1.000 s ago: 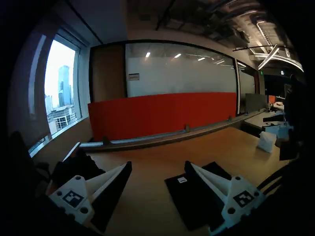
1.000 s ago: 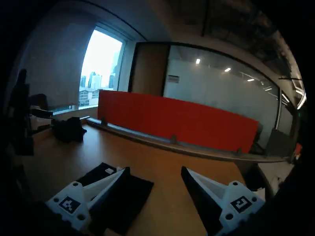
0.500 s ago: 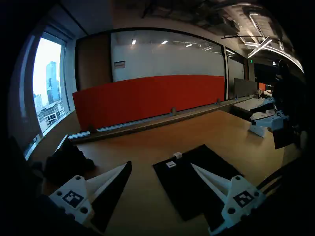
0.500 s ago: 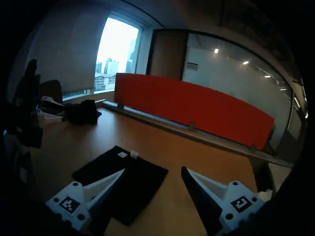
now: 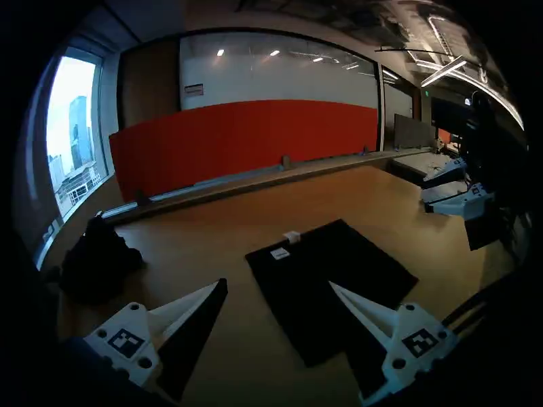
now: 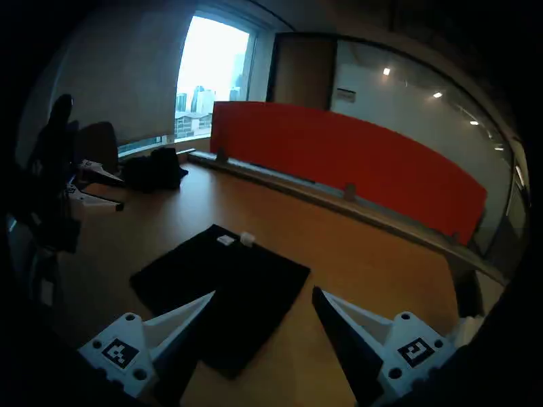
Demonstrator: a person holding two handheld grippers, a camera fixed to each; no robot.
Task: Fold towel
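Black towel (image 5: 339, 271) lies flat on the table (image 5: 203, 237), just ahead of the left gripper (image 5: 277, 285) and right gripper (image 6: 263, 293), both spread apart and empty. Likely soft, light, limp: pinch its near corners

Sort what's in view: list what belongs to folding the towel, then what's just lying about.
For the job: black towel, flat on the wooden table; left gripper, open; right gripper, open.

Lying about: dark bundle at the table's window end; red divider along the far edge.
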